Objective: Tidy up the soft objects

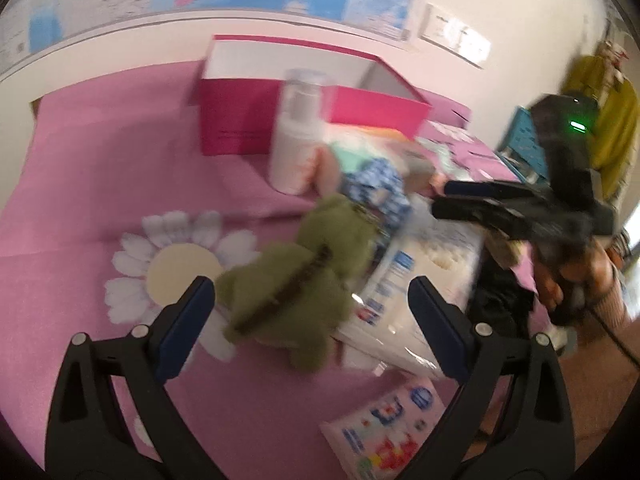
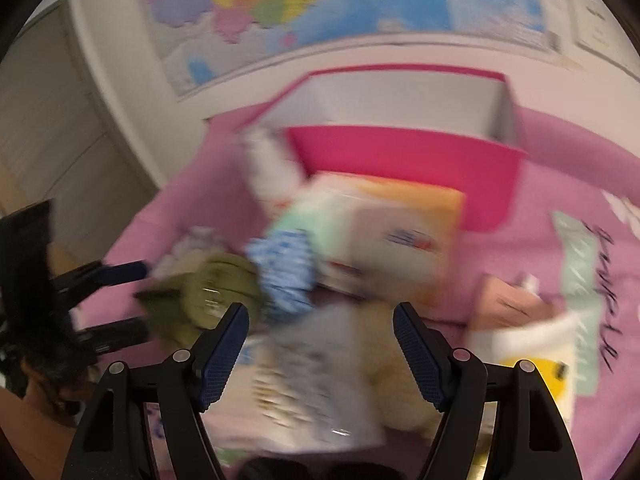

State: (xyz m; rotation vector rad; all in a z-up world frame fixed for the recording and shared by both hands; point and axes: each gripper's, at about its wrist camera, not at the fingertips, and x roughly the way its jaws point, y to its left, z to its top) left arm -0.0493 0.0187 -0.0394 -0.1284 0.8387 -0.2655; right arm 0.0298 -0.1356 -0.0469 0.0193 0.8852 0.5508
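Box: pink storage box open at the back of the pink surface.
Toy: green plush dinosaur lies ahead of left gripper, jaws wide, empty.
Right gripper: jaws parted over blurred packets, gripping nothing.
Tip: straddle the plush body squarely, close gently.

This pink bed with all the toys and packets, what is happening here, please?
A person holds a gripper in each hand above a cluttered pink bed. The left gripper is open, with the green plush toy lying between its fingers, not yet gripped. The right gripper is open over a clear plastic packet. An open pink box stands at the back, with nothing visible inside it.
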